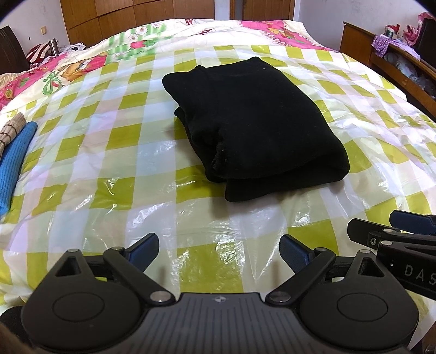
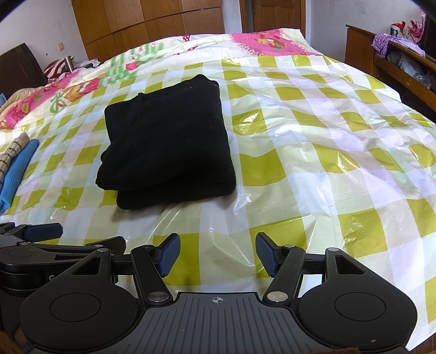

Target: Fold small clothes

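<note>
A black garment lies folded into a thick rectangle on the green-checked plastic sheet; it also shows in the right wrist view. My left gripper is open and empty, low over the sheet in front of the garment. My right gripper is open and empty, in front and to the right of the garment. The right gripper's side shows at the left wrist view's right edge, and the left gripper's side at the right wrist view's left edge.
A folded blue knit and a beige striped cloth lie at the sheet's left edge. A cartoon-print quilt covers the far bed. A wooden shelf stands right, wardrobes behind.
</note>
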